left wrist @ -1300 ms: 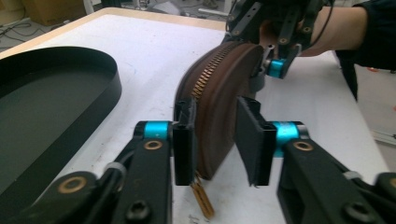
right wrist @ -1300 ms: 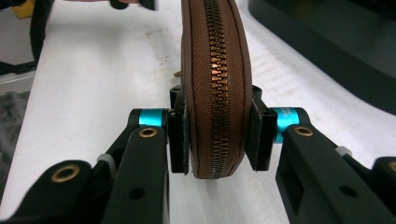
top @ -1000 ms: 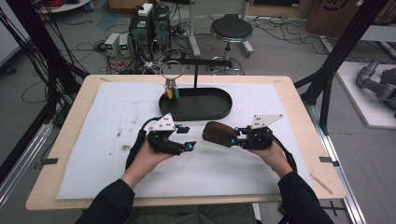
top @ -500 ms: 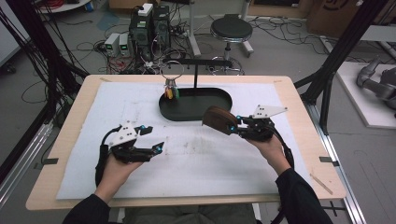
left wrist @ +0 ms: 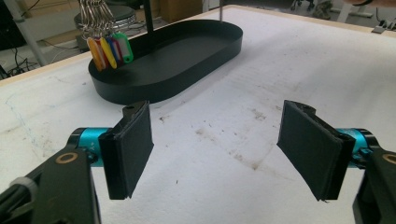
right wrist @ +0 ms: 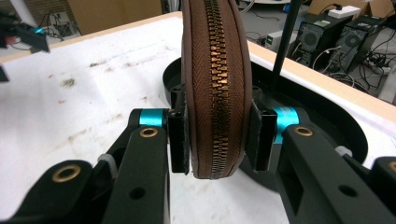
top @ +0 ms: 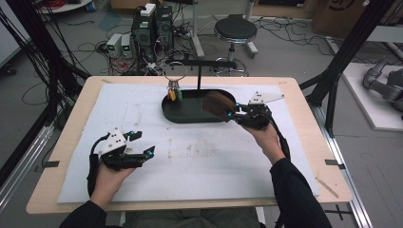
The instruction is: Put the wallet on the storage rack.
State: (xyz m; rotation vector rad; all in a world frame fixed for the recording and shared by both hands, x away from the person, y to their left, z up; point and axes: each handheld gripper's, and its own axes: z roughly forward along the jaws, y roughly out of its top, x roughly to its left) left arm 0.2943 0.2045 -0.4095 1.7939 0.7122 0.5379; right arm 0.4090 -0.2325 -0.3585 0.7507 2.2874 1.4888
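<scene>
Pouch (top: 219, 104) and tray (top: 187, 112) are the pair that matters: the brown zippered pouch hangs in the air above the right end of the black oval tray, pinched by the right hand-held gripper (top: 231, 115). In the right gripper view the two pads press its flat sides, so the pouch (right wrist: 214, 88) stands on edge with the zipper facing the camera and the tray (right wrist: 327, 121) lying just beyond and below it. The tray's long axis runs left to right across the counter (top: 85, 102), and the pouch sits over its right-hand part, while the key ring with coloured tags (top: 172, 93) hangs from the stand over the left end. Lowering into the tray, as I judge the coming move, calls for little more than a drop and a slight shift toward the tray's middle, away from the tags.

The left hand-held gripper (top: 145, 153) rests low near the front left of the counter, well apart from the tray; its jaws have just been opening and stand spread with nothing between them (left wrist: 215, 154). The right hand is clearly the nearer one.
</scene>
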